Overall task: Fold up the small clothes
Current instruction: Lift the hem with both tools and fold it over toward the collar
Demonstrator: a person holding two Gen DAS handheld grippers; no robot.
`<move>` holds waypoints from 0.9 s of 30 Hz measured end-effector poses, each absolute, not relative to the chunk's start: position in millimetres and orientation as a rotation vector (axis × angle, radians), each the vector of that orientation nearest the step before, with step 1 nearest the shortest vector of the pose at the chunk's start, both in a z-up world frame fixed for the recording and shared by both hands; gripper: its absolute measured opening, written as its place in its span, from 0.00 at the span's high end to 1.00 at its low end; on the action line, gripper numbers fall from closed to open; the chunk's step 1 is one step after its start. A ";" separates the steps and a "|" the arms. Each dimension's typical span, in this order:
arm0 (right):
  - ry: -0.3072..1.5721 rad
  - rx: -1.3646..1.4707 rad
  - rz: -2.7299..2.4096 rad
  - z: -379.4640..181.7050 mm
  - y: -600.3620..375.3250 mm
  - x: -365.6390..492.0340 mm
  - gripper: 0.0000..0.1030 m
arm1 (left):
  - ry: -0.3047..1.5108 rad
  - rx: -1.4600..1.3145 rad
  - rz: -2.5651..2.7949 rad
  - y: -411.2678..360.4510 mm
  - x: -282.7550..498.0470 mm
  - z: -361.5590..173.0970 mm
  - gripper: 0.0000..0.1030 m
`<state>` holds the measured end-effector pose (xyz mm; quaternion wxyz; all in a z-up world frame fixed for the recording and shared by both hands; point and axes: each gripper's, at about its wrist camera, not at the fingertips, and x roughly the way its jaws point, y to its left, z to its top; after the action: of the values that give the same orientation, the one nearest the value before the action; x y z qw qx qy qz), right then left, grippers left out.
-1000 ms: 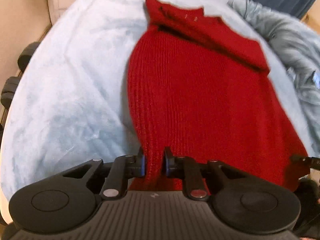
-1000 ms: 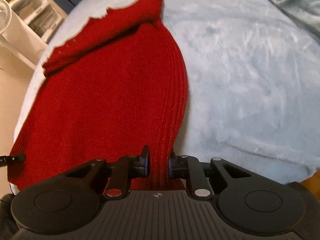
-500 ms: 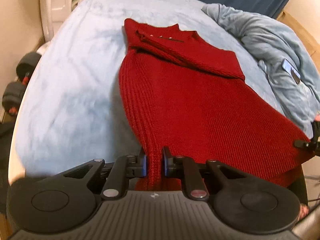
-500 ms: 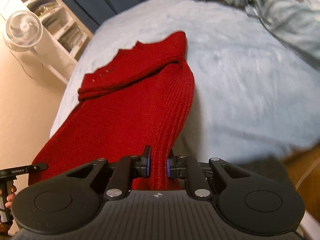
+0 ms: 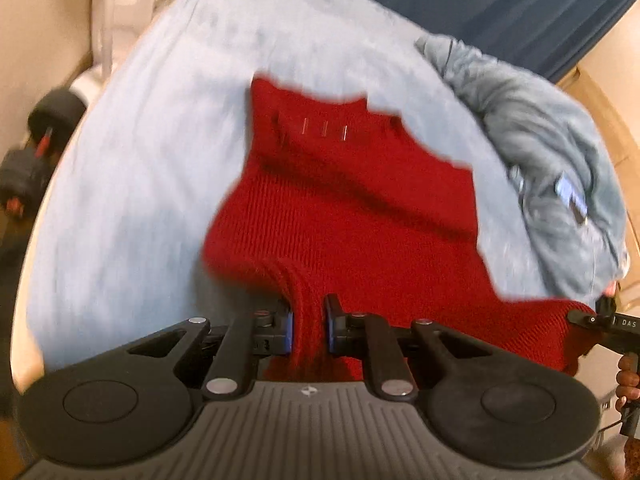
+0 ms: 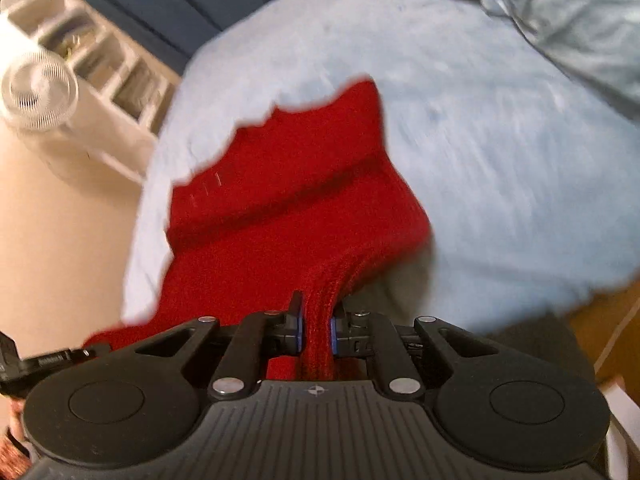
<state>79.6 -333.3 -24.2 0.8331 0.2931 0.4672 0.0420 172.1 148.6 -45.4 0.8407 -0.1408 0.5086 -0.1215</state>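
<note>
A red knitted sweater (image 5: 352,200) lies on a pale blue bed (image 5: 140,160), its collar end at the far side. My left gripper (image 5: 308,320) is shut on the sweater's near left hem corner, with bunched knit squeezed between the blue pads. In the right wrist view the same red sweater (image 6: 288,208) hangs from my right gripper (image 6: 318,328), shut on the near right hem corner. The near half of the sweater is lifted off the bed and sags between both grippers. The right gripper's tip (image 5: 580,316) shows at the left wrist view's right edge.
A crumpled grey-blue blanket (image 5: 540,160) with a phone on it lies at the bed's right side. Dumbbells (image 5: 24,160) sit on the floor to the left. A white fan (image 6: 36,96) and white shelves (image 6: 108,64) stand beyond the bed's left side. Dark blue curtain behind.
Both grippers have risen, lifting the sweater's hem off the bed. The sweater's lower half now hangs and looks shorter, drawn toward the collar. Both grips have held.
</note>
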 end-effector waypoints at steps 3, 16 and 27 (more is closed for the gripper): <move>0.962 0.643 0.076 -10.6 -347.8 151.8 0.89 | 1.030 -0.257 -0.225 142.1 258.7 -27.4 0.91; 0.849 0.709 -0.208 -113.1 -396.7 333.9 0.32 | 0.959 -0.356 0.110 168.7 460.5 -113.8 0.07; 0.884 0.721 -0.200 -172.5 -377.6 337.6 0.31 | 0.980 -0.017 0.050 106.5 455.8 -142.9 0.07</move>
<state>337.6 -377.6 -172.5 0.8370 0.3408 0.4176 -0.0944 455.8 106.5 -142.9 0.8820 -0.0083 0.4706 0.0241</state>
